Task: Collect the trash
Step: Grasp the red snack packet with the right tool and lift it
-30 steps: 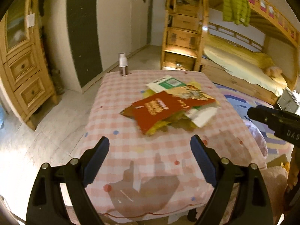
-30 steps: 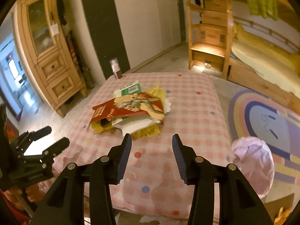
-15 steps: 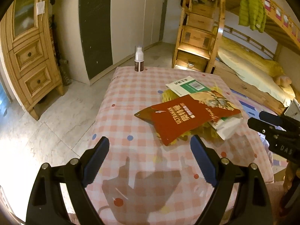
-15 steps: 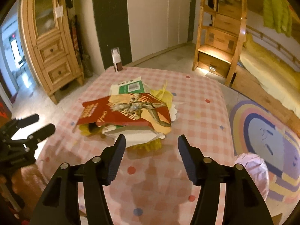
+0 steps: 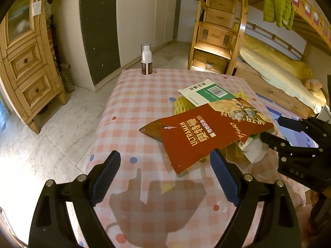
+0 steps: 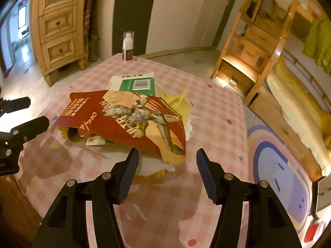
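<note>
I've brought both tools in on the trash pile now, and it fills far more of each view than it did a second ago. My left tool (image 5: pixel 165 177) is spread wide with nothing between its pads, hanging over bare checked cloth on the counter (image 5: pixel 132 107). The near corner of the red Ultraman bag (image 5: pixel 206 138) sits just beyond its right finger, not touching it. My right tool (image 6: pixel 165 171) has just been opening its jaws; they stand apart and empty, and the wrist has rolled so they now frame the near edge of the heap.

The pile itself hasn't budged. The red bag lies on top, the green and white packet (image 5: pixel 209 92) peeks out behind it, yellow netting (image 5: pixel 182 105) shows underneath, and white paper (image 6: pixel 153 165) spills out toward my right tool. The spray bottle (image 5: pixel 146 62) stands alone at the far edge, well apart from the mess.

So I'd call this the end of the approach, with nothing collected yet. In the right wrist view, the white paper and the bag's lower corner lie between the open fingers, so that side looks closest to a pinch. The bag is thin and slick, so I expect it may slide off the heap once I close.
</note>
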The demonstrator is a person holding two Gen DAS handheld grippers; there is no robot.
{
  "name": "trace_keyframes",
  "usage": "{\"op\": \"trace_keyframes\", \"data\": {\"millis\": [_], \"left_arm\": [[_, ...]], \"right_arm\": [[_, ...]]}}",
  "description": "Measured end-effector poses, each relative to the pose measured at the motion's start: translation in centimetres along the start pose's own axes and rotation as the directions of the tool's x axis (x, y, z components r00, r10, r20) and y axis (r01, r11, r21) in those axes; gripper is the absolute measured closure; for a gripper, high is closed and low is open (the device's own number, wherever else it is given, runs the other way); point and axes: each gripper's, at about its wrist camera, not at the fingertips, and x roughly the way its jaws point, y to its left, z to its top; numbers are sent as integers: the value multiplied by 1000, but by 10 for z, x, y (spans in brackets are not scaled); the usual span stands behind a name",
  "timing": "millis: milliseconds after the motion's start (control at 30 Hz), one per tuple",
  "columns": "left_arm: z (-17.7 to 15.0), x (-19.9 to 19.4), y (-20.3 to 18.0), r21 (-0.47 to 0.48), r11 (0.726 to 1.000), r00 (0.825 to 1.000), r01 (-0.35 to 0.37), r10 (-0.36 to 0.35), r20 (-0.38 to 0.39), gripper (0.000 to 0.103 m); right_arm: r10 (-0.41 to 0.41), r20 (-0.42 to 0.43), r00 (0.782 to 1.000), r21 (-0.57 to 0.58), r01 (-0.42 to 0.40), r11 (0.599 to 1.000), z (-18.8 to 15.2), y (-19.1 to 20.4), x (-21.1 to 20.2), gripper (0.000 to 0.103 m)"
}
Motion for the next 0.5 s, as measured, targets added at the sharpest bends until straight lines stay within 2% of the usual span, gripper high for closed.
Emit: {"op": "trace_keyframes", "data": {"millis": [133,167,233,367,500], "left_arm": [[0,1,-2,2,1000,1000,3,-3,-3,17],[0,0,-3,2,1000,1000,4,-4,-4,17],[0,-1,-3,3,1000,1000,3,-3,-3,17],[0,-2,-4,-3,1000,1000,6,-6,-2,17],[-4,-6,-5,-4,1000,1000,8,-8,6,17]], "right_arm": [[-4,4,1000,-61,5,998,4,8,1,46],[-6,4,1000,-81,7,997,5,10,0,49],[-5,-2,1000,-101,5,995,6,13,0,61],[30,-21,999,-87,-32,996,2,11,-5,81],[70,-44,997,-14,-71,997,-7,10,-11,85]]}}
